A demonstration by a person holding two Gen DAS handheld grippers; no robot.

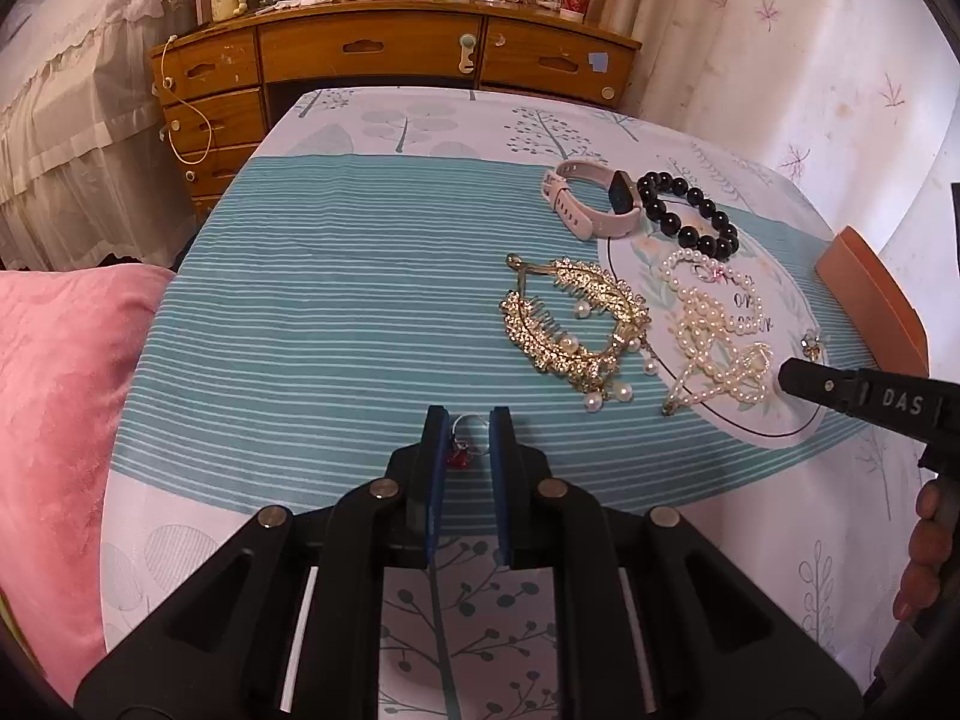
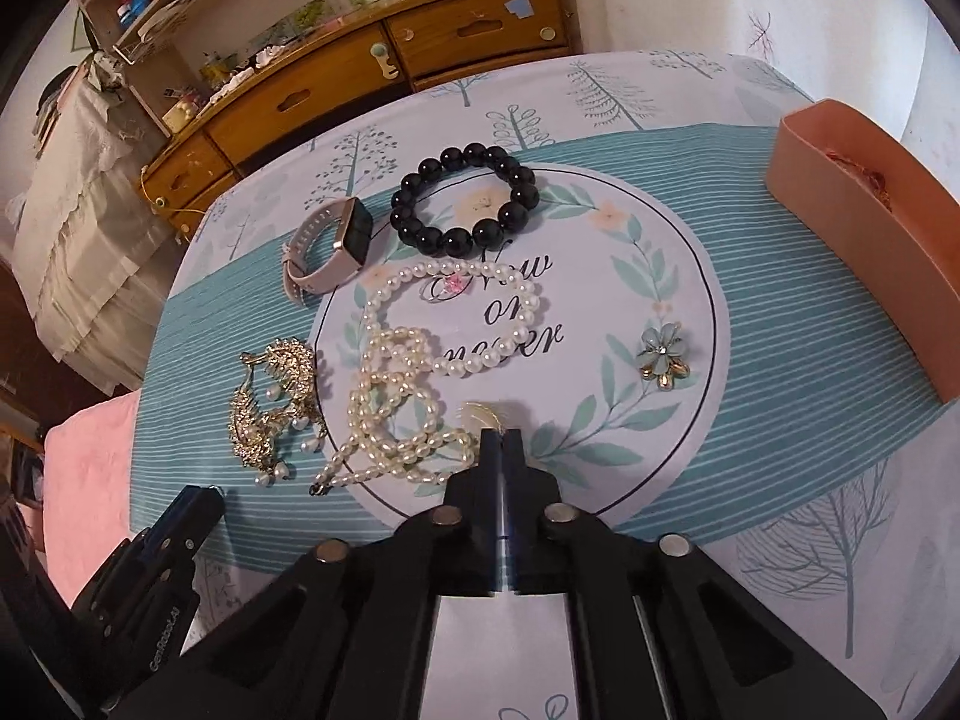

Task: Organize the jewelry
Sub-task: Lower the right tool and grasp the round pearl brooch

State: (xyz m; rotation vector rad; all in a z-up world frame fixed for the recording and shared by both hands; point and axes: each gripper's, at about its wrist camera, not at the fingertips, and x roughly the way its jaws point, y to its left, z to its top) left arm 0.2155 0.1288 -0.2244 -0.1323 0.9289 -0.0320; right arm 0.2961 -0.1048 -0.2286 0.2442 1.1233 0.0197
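Jewelry lies on a patterned tablecloth. My left gripper (image 1: 469, 420) has its jaws close around a silver ring with a red stone (image 1: 463, 450). My right gripper (image 2: 501, 435) is shut on a small gold piece (image 2: 483, 414) beside the pearl necklace (image 2: 420, 360). A black bead bracelet (image 2: 465, 201), a pink smartwatch (image 2: 336, 255), a gold hair comb (image 2: 270, 414), a small pink-stone ring (image 2: 447, 287) and a blue flower brooch (image 2: 663, 357) lie around. A pink box (image 2: 870, 240) stands at the right.
A wooden dresser (image 1: 384, 66) stands beyond the table's far edge. A pink cushion (image 1: 54, 420) lies to the left. The left gripper also shows in the right wrist view (image 2: 192, 516). A wall is at the right.
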